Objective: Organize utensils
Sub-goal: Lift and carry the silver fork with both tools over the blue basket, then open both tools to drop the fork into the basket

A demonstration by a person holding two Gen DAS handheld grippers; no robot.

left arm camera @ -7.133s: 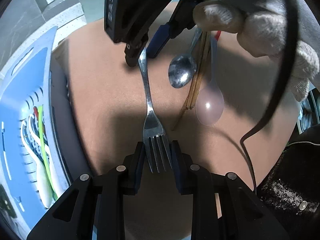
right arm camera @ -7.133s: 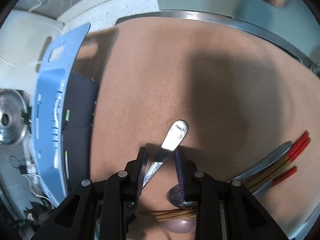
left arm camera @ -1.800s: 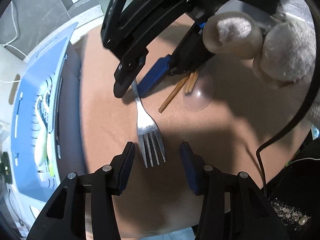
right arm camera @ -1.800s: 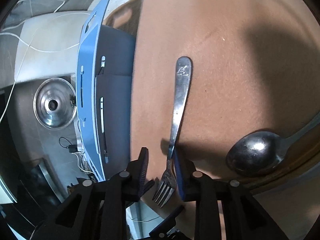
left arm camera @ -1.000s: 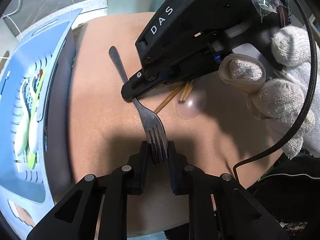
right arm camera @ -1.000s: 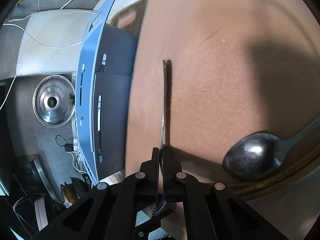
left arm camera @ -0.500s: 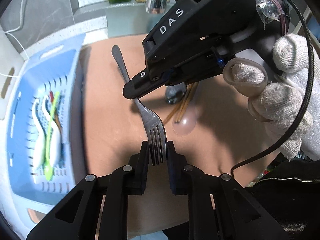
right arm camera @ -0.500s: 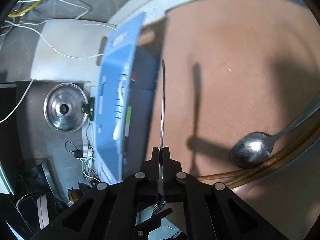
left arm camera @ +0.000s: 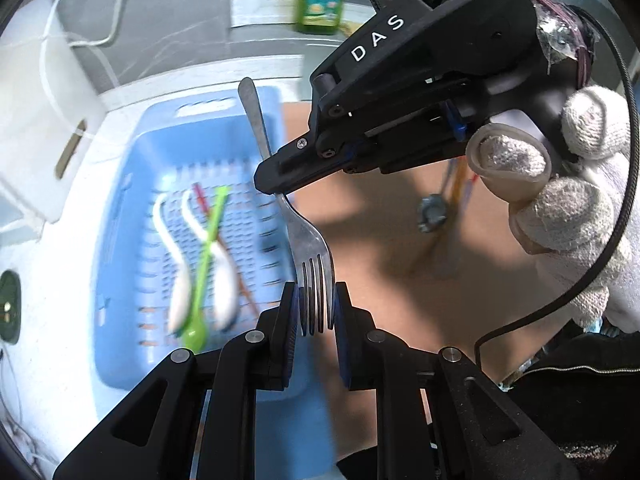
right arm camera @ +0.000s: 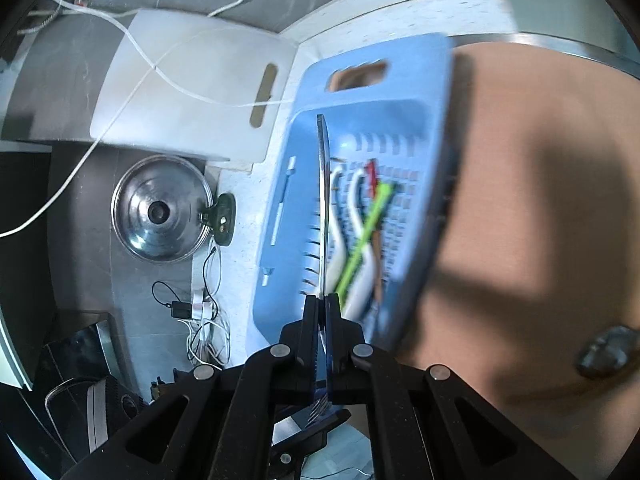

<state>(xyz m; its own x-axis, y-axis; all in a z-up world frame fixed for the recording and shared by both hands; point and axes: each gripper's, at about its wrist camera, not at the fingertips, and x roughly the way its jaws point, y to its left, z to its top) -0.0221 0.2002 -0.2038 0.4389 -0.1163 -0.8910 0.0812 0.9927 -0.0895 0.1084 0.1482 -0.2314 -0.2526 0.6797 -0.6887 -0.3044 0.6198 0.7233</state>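
A white speckled counter (right arm camera: pixel 400 16) meets a grey marbled wall (left arm camera: pixel 168 16); a white plastic cutting board (right arm camera: pixel 188 84) leans there, above a round steel lid (right arm camera: pixel 160 212).

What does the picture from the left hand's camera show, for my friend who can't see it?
The left claw and the right claw both pinch a metal fork, held in the air beside a blue basket. Two white spoons and a green spoon lie in the basket, blurry.
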